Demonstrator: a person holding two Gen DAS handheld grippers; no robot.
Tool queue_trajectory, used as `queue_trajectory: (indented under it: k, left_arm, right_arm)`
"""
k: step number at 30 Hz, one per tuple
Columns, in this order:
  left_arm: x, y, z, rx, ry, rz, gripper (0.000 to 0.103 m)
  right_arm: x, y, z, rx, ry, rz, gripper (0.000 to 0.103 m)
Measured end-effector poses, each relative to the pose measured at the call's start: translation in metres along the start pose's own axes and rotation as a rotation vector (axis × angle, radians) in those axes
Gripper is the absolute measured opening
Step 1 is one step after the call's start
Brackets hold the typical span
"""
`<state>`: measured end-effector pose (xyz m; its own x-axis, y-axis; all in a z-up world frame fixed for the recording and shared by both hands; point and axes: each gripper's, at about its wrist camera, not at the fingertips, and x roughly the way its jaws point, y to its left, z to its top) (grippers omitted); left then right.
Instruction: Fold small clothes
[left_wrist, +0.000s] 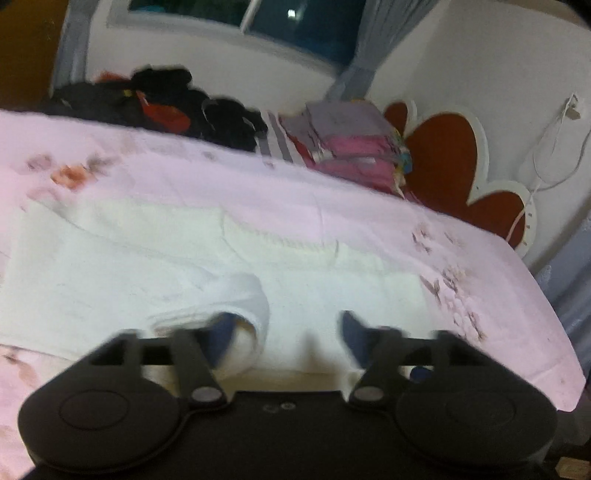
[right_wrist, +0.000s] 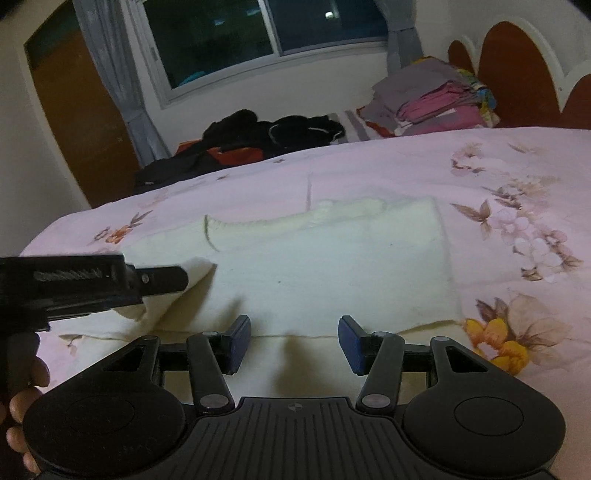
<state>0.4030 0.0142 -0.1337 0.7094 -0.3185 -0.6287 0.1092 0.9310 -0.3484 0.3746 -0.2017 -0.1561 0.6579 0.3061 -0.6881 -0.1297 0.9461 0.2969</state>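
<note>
A cream-white knitted garment (left_wrist: 147, 266) lies flat on the pink floral bedsheet (left_wrist: 332, 199). One sleeve or corner is folded over into a soft roll (left_wrist: 240, 295). My left gripper (left_wrist: 288, 334) hovers low over it with the jaws apart; the roll rests beside the left pad and is not pinched. In the right wrist view the same garment (right_wrist: 332, 266) spreads ahead. My right gripper (right_wrist: 294, 341) stands open above its near hem with nothing between the pads. The left gripper (right_wrist: 181, 280) enters from the left, its tip at the folded corner (right_wrist: 199, 269).
A heap of dark clothes (right_wrist: 258, 136) lies at the bed's far side. A stack of folded grey and pink clothes (right_wrist: 436, 103) sits by the red headboard (right_wrist: 517, 74). A hand (right_wrist: 26, 406) shows at the lower left. A white cable (left_wrist: 546, 162) hangs on the wall.
</note>
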Motion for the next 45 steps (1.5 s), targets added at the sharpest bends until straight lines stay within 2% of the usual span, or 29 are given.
queue_trajectory:
  k: [5, 8, 13, 19, 25, 29, 31, 32, 34, 40, 45]
  left_arm:
    - [-0.039, 0.011, 0.006, 0.039, -0.065, 0.041, 0.08]
    - [-0.058, 0.033, 0.003, 0.042, -0.09, 0.117, 0.082]
    - [-0.071, 0.069, -0.017, 0.038, -0.041, 0.238, 0.081]
    - [-0.064, 0.084, -0.043, 0.084, 0.015, 0.316, 0.079]
    - [-0.045, 0.093, -0.047, 0.093, 0.042, 0.338, 0.078]
    - [-0.038, 0.093, -0.044, 0.099, 0.034, 0.345, 0.078]
    - [-0.035, 0.093, -0.043, 0.102, 0.032, 0.348, 0.078]
    - [-0.033, 0.094, -0.042, 0.102, 0.032, 0.351, 0.078]
    - [-0.03, 0.094, -0.04, 0.101, 0.028, 0.355, 0.078]
    - [-0.022, 0.094, -0.036, 0.104, 0.016, 0.371, 0.08]
    - [-0.018, 0.091, -0.035, 0.119, 0.006, 0.372, 0.077]
  right_arm:
    - [0.01, 0.024, -0.002, -0.04, 0.011, 0.063, 0.053]
    - [0.014, 0.041, -0.001, -0.083, 0.015, 0.098, 0.053]
    - [0.026, 0.066, -0.011, -0.146, 0.049, 0.131, 0.053]
    - [0.044, 0.091, -0.035, -0.326, 0.061, 0.058, 0.053]
    - [0.062, 0.107, -0.042, -0.504, 0.007, -0.049, 0.053]
    - [0.071, 0.119, -0.045, -0.604, -0.027, -0.033, 0.052]
    - [0.075, 0.121, -0.04, -0.598, -0.027, -0.004, 0.052]
    - [0.078, 0.122, -0.037, -0.592, -0.024, 0.007, 0.041]
    - [0.08, 0.119, -0.03, -0.55, -0.011, 0.03, 0.002]
    - [0.052, 0.063, 0.017, -0.244, -0.099, 0.033, 0.002]
    - [0.035, 0.012, 0.041, -0.166, -0.143, -0.067, 0.002]
